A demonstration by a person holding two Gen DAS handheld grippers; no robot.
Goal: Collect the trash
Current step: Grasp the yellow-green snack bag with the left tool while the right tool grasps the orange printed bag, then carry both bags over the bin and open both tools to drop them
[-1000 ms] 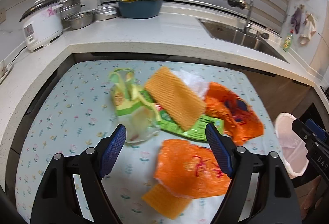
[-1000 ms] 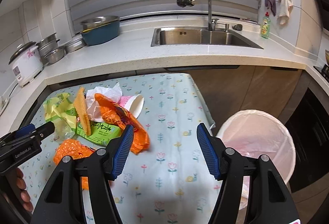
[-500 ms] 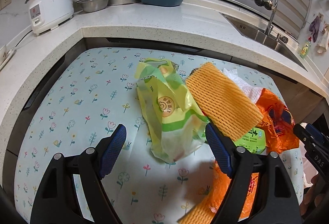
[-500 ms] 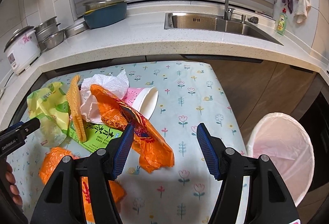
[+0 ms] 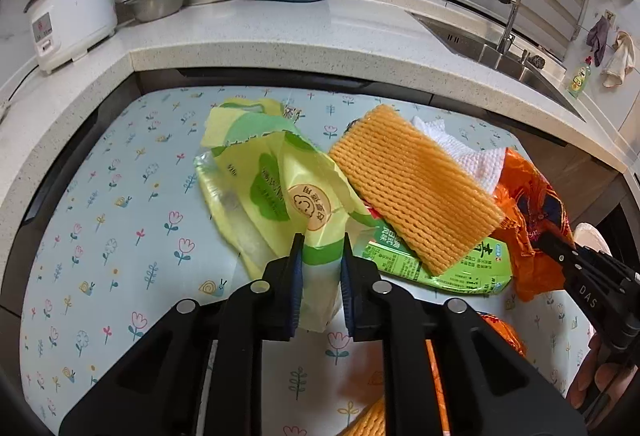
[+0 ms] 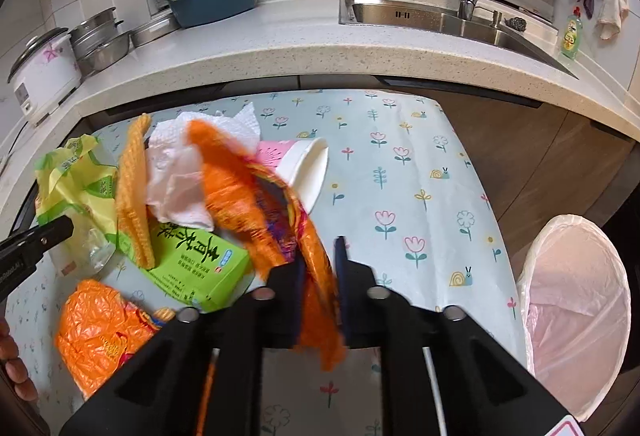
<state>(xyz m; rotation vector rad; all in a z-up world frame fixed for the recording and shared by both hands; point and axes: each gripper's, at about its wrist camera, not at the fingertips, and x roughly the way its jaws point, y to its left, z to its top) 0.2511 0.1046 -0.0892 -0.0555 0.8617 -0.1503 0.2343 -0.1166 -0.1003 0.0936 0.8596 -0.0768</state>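
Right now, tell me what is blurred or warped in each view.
Right wrist view: the orange wrapper held in the right tongs is smeared by motion. Left wrist view: sharp throughout. Both views: fisheye bends the countertop edge.

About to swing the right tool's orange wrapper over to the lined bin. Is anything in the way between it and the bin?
Nothing visible blocks it. The right tool is shut on the orange wrapper, and only bare floral tablecloth lies between it and the lined bin, which stands open beside the table's right edge.
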